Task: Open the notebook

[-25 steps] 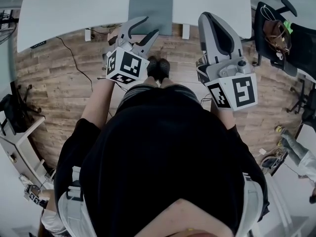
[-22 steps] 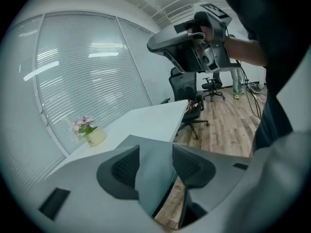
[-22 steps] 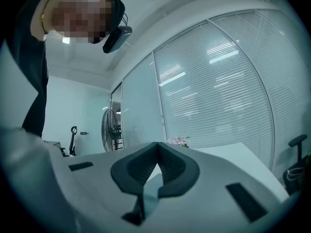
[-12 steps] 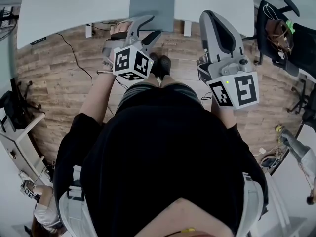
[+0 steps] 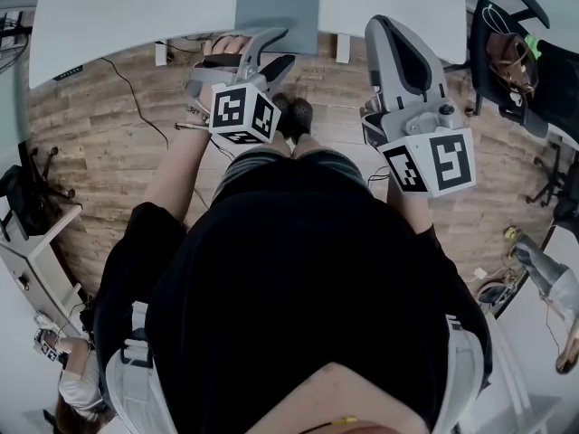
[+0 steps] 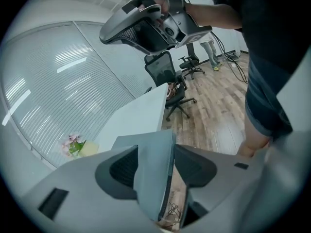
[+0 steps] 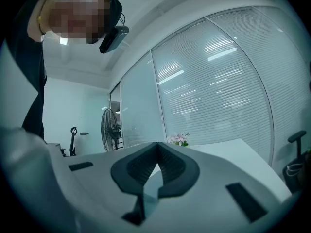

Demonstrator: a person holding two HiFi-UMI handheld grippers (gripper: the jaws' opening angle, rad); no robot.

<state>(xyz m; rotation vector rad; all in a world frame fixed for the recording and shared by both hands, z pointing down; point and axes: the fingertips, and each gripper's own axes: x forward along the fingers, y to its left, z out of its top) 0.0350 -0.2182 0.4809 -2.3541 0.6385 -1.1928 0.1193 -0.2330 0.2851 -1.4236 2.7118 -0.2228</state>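
A grey-blue notebook [image 5: 277, 0] lies closed at the near edge of the white table [image 5: 136, 12]. My left gripper [image 5: 282, 47] points down at its front edge, and its jaws have just been opening. In the left gripper view the left gripper [image 6: 160, 171] stands open with the notebook [image 6: 151, 164] showing in the gap, and neither pad visibly presses on it. To the right, my right gripper [image 5: 382, 27] is held level near the table edge. Its fingertips meet in the right gripper view, so the right gripper [image 7: 156, 147] is shut with nothing in it.
The person stands on a wooden floor [image 5: 99, 152] with a cable [image 5: 136, 107] trailing across it. Black office chairs [image 5: 507, 61] stand to the right. A small bunch of flowers [image 6: 73, 144] sits on the far side of the table. A fan [image 7: 109, 127] stands by the glass wall.
The left gripper has rolled and shifted a little up the picture toward the notebook's edge, with its jaws standing wider. The right gripper has kept still.
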